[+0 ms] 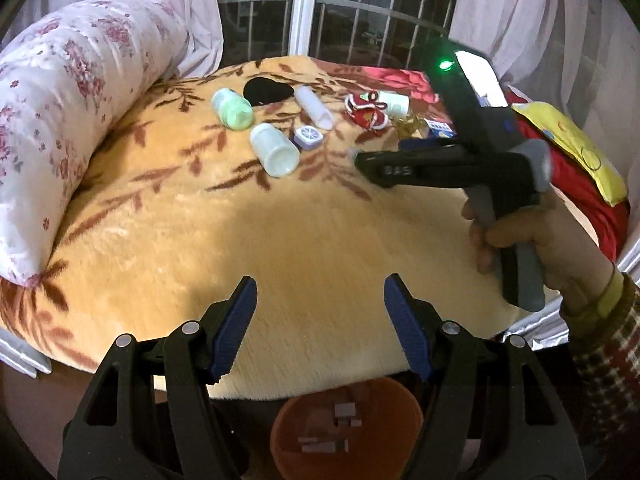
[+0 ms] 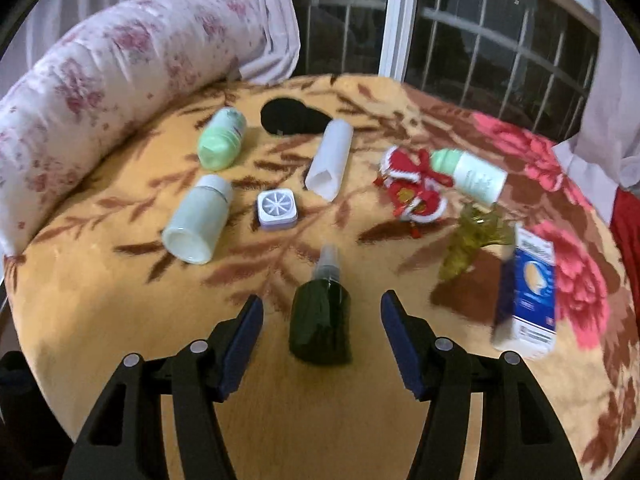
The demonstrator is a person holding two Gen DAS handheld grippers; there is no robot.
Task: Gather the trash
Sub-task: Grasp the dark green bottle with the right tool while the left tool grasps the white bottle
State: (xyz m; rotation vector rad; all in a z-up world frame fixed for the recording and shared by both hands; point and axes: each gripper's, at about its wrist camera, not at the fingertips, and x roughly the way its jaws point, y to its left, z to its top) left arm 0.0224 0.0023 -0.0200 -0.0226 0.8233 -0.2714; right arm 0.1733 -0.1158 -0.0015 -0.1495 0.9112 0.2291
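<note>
we see a bed covered by an orange leaf-patterned blanket (image 2: 120,320), with small items scattered across it. taking the dark green spray bottle (image 2: 320,320) as our landmark: it lies on its side on the blanket, its clear nozzle pointing away from us. the right gripper (image 2: 322,320) has its blue-padded jaws spread wide open, one on each side of the bottle's body. the bottle sits between the jaws without either pad touching it.

beyond the spray bottle to the left lies a pale white jar (image 2: 198,220) on its side, and farther back a mint green bottle (image 2: 222,140). just beyond the bottle's nozzle is a small square lilac case (image 2: 277,208). behind that lie a white tube (image 2: 330,158) and a flat black item (image 2: 292,118). to the bottle's right and beyond are a red ornament (image 2: 412,188), a white bottle with a green cap (image 2: 468,172), a yellowish clear plastic piece (image 2: 468,240) and a blue and white carton (image 2: 528,292). a floral bolster (image 2: 100,92) runs along the blanket's left edge.

from the left wrist view, the left gripper (image 1: 320,328) hangs over the near, bare part of the blanket, well short of the spray bottle, its jaws wide open and holding nothing. below it stands an orange bin (image 1: 344,428). the person's right hand (image 1: 532,240) grips the right tool's handle.
</note>
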